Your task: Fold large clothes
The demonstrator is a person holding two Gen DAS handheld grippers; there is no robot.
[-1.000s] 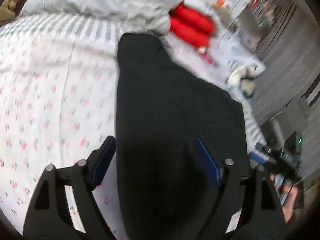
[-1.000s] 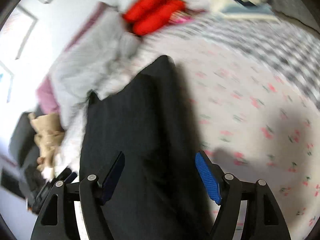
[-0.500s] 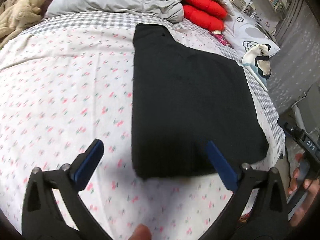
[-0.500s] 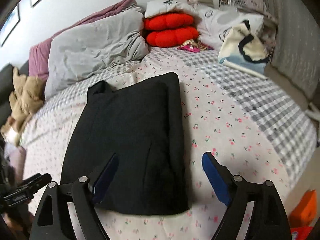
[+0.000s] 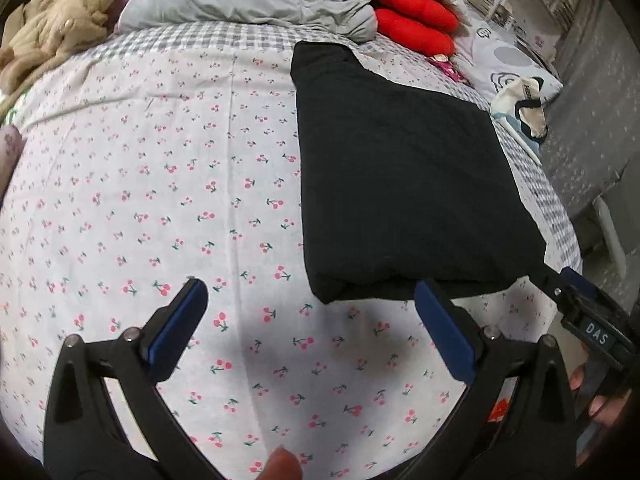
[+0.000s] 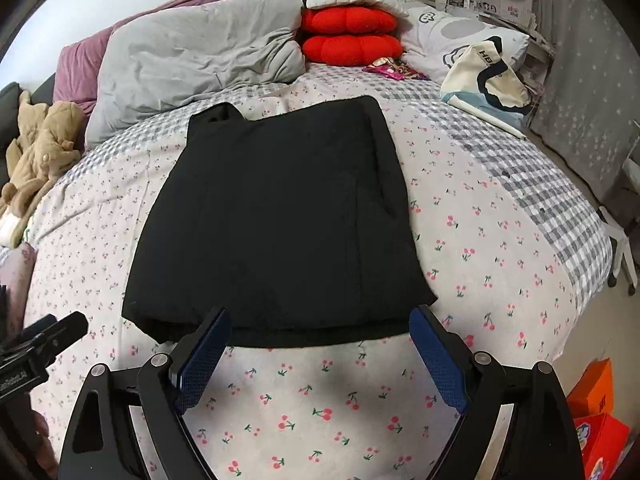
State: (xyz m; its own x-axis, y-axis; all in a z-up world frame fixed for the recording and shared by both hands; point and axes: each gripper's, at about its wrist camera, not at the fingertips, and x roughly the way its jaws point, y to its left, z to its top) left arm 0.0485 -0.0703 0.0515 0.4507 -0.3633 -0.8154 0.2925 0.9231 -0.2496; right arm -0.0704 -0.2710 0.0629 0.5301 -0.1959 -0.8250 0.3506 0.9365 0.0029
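A black garment (image 5: 404, 184) (image 6: 280, 224) lies folded flat into a rough rectangle on the cherry-print bedsheet (image 5: 160, 200) (image 6: 480, 240). My left gripper (image 5: 308, 296) hangs open above the sheet, just off the garment's near left corner, nothing between its blue pads. My right gripper (image 6: 320, 320) is open too, held back from the garment's near edge, and it holds nothing. The right gripper's body (image 5: 588, 320) shows at the right edge of the left wrist view. The tip of the left one (image 6: 48, 336) shows at the left edge of the right wrist view.
Grey duvet (image 6: 192, 52), red cushions (image 6: 348, 32), white printed pillows (image 6: 452, 28) and a cream tote bag (image 6: 488, 76) crowd the head of the bed. A tan plush toy (image 5: 56, 20) lies at the far left. Orange boxes (image 6: 596, 412) sit on the floor at the right.
Both grippers pulled back and up from over the black garment, jaws widening. The garment now lies free on the bed ahead of them, and the views have steadied.
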